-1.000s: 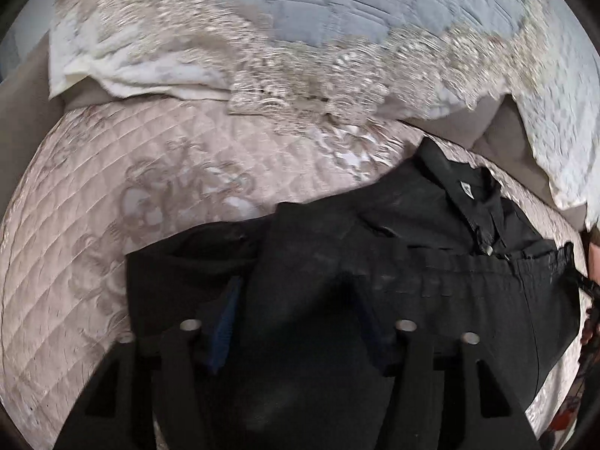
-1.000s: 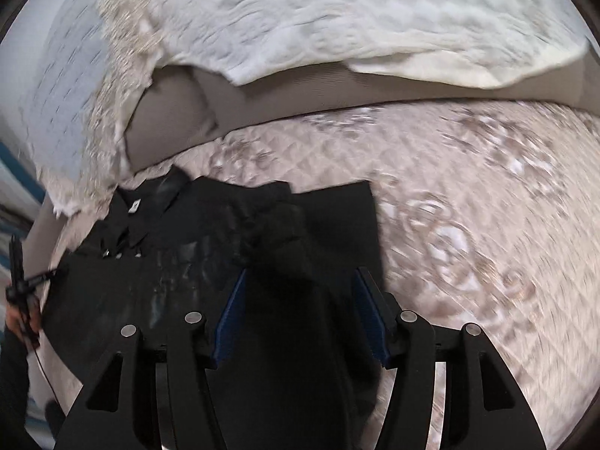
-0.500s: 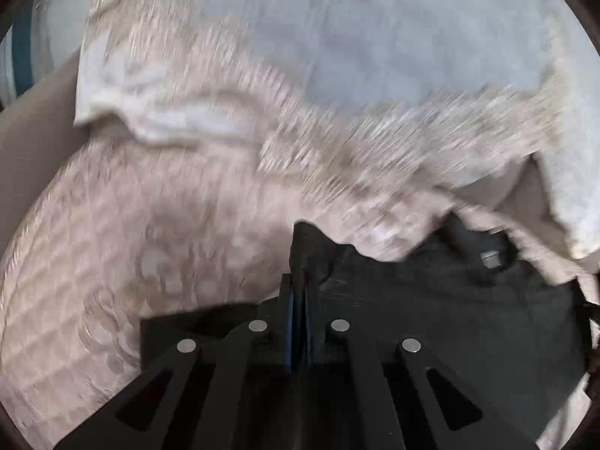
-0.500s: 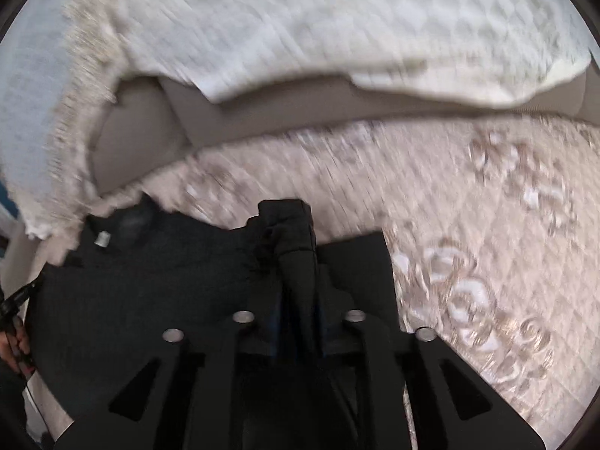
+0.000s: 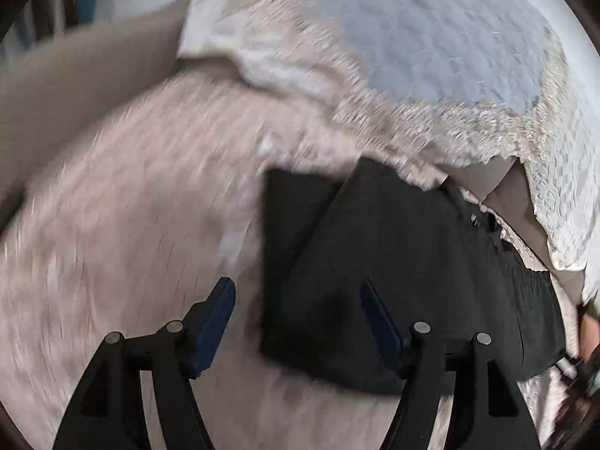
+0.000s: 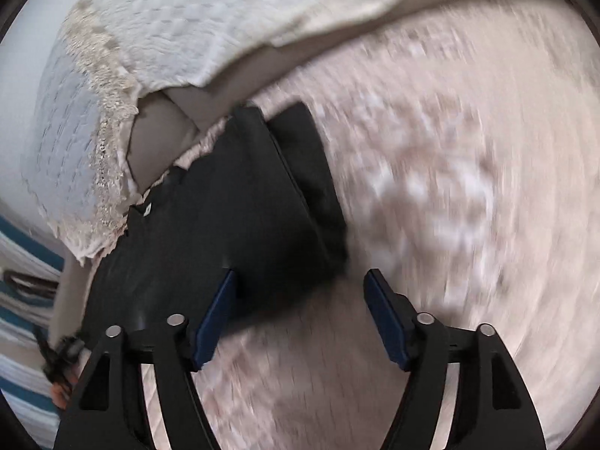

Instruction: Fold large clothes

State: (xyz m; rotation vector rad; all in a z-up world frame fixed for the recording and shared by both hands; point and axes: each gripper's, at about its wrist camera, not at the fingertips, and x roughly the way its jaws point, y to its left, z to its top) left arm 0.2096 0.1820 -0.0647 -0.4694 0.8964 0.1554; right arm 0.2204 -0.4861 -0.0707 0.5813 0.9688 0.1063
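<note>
A black garment (image 5: pixel 405 273) lies partly folded on the pink quilted bedspread (image 5: pixel 131 232), with a folded panel sticking out on its left side. In the right wrist view the same garment (image 6: pixel 232 221) lies left of centre, its folded panel toward the right. My left gripper (image 5: pixel 298 322) is open and empty, above the garment's left edge. My right gripper (image 6: pixel 300 315) is open and empty, just above the garment's near right corner. Both views are blurred by motion.
A white lace-edged cover (image 5: pixel 431 75) drapes over the beige headboard cushions (image 5: pixel 75 82) behind the garment; it also shows in the right wrist view (image 6: pixel 210 26). Pink bedspread (image 6: pixel 468 206) stretches to the right. A hand (image 6: pixel 60 390) shows at the lower left edge.
Both grippers were shut on folds of the black garment half a second ago. Both have now opened, let the fabric go and pulled back; the garment lies folded over.
</note>
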